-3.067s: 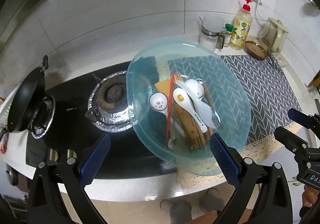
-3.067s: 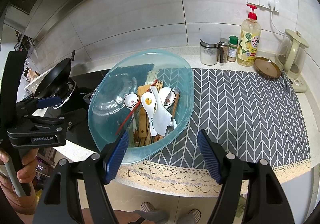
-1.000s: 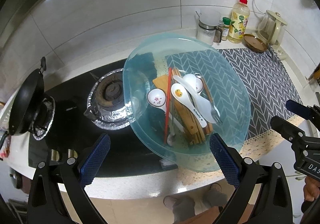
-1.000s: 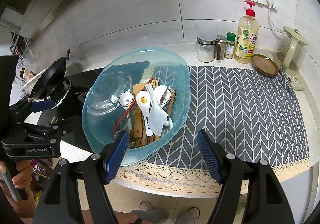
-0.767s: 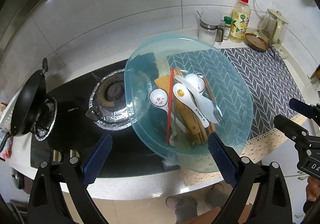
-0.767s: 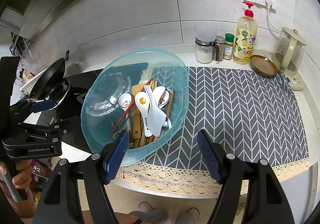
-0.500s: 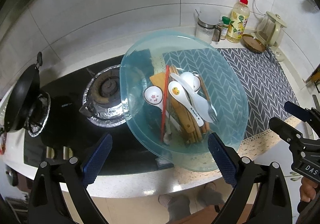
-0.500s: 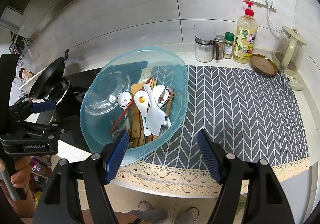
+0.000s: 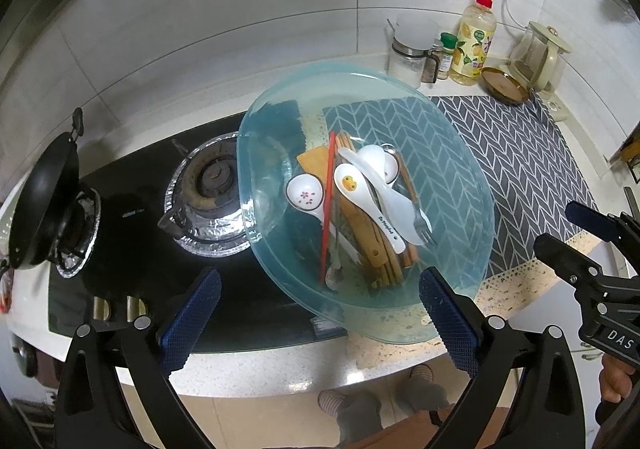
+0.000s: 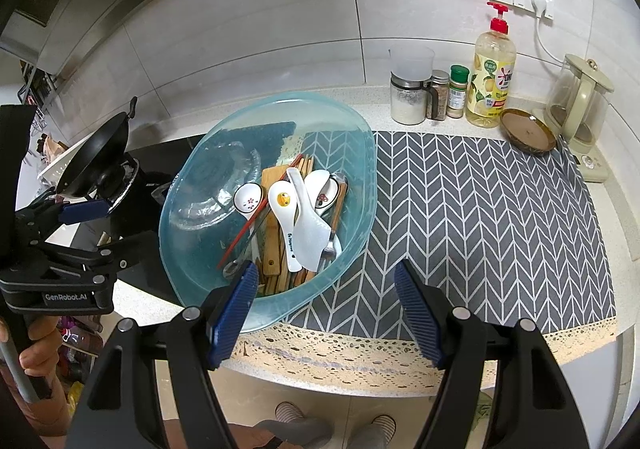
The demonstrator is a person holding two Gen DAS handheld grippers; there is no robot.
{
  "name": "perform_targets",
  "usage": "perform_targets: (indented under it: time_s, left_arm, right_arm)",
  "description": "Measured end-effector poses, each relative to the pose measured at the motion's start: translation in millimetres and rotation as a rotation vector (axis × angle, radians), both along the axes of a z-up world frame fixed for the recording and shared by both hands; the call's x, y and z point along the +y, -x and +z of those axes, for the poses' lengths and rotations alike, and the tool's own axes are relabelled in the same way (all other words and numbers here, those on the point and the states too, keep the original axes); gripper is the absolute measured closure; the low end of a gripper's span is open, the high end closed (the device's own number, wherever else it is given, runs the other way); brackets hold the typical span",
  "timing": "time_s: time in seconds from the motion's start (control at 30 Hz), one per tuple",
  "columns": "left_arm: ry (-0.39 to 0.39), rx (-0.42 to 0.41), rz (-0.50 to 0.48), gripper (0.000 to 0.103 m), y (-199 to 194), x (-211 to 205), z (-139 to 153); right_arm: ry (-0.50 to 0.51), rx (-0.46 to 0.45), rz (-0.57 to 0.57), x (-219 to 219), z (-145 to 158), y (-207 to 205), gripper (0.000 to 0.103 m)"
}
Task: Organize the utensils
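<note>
Overhead, both the left gripper [image 9: 318, 307] and right gripper [image 10: 326, 307] hang released and empty above a blue basin [image 10: 360, 217] heaped with utensils [image 10: 296, 217]; lifting the topmost white spoon [image 10: 308, 225] first looks wisest.

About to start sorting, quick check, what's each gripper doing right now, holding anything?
Left gripper: open, holding nothing.
Right gripper: open, holding nothing.
</note>
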State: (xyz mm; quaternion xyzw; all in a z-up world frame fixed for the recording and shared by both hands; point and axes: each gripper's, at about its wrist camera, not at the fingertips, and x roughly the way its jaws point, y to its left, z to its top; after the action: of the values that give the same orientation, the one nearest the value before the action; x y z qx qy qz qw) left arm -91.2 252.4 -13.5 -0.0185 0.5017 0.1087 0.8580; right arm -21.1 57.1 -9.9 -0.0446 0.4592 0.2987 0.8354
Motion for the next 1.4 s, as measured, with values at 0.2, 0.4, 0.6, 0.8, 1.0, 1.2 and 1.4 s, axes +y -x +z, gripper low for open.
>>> perform_targets:
  time_s: [0.2,0.4,0.6,0.8,1.0,1.2,1.4]
  left_arm:
    - [0.004,0.004,-0.005,0.004,-1.2,-0.2,-0.9]
    - [0.002,0.004,-0.006,0.004,-1.4,-0.4,-1.2]
    - [0.002,0.004,-0.006,0.004,-1.0,-0.8,-1.0]
    - [0.004,0.004,-0.003,0.004,-1.0,-1.2,-1.0]
    - [0.003,0.004,-0.002,0.004,-0.6,-1.6,-0.8]
    - [0.006,0.006,-0.004,0.004,-0.6,-0.6,-1.1]
    - [0.000,0.012,0.002,0.004,-0.5,1.1,-0.9]
  right_arm:
    - [0.001,-0.001,0.002,-0.2,0.2,-0.3,0.034]
    - [0.002,0.000,0.003,0.5,0.4,-0.4,0.034]
    - [0.002,0.000,0.002,0.6,0.5,0.0,0.034]
    - [0.004,0.000,0.001,0.8,0.4,-0.1,0.034]
    - [0.003,0.000,0.001,1.2,0.5,0.3,0.034]
    - [0.010,-0.002,0.003,-0.3,0.3,-1.0,0.034]
    - [0.023,-0.005,0.005,-0.9,0.3,-1.5,0.034]
